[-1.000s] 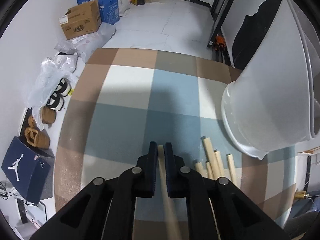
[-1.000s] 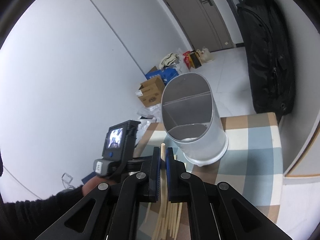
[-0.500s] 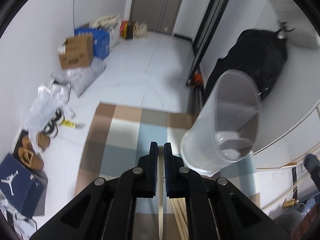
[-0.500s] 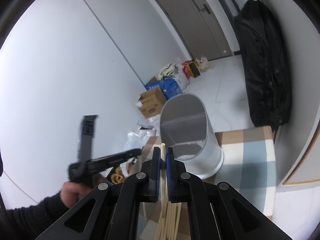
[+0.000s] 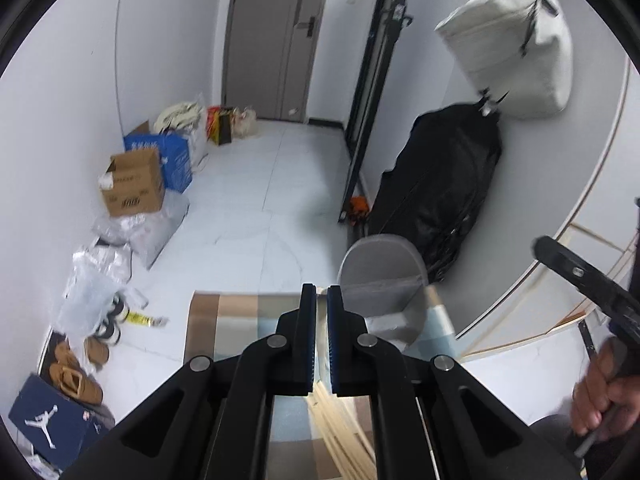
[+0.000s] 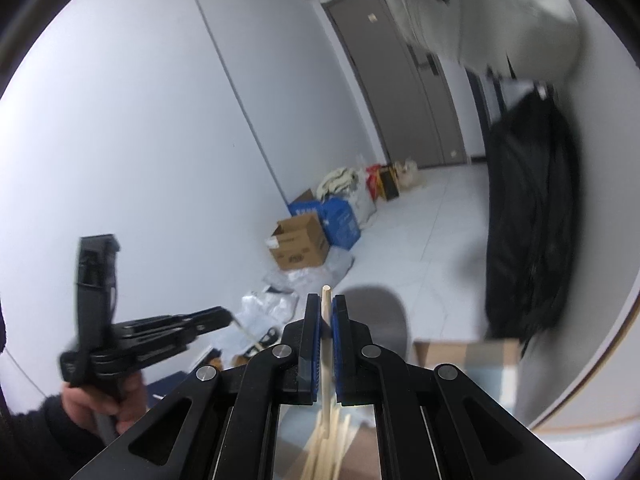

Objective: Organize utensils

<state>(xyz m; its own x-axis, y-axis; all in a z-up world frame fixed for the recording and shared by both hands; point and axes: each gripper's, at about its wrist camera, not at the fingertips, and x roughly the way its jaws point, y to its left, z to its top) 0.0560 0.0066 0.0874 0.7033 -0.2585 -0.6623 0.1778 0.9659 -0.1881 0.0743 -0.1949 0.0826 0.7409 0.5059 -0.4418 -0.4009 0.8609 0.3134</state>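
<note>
Right tongs (image 6: 327,334) pinching a chopstick (image 6: 326,322); left tongs (image 5: 321,334) nearly closed, contents unclear. Mid-transfer; next, tipping into holder (image 5: 382,280) just ahead.

White walls (image 5: 168,60) met a pale tiled floor (image 5: 280,184); a grey door (image 5: 276,36) stood at the far end, cardboard boxes (image 5: 134,188) along the left wall.

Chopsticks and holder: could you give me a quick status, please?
Right gripper shut on a chopstick. Left gripper nearly closed, contents unclear. Holder upright ahead, path unobstructed.
</note>
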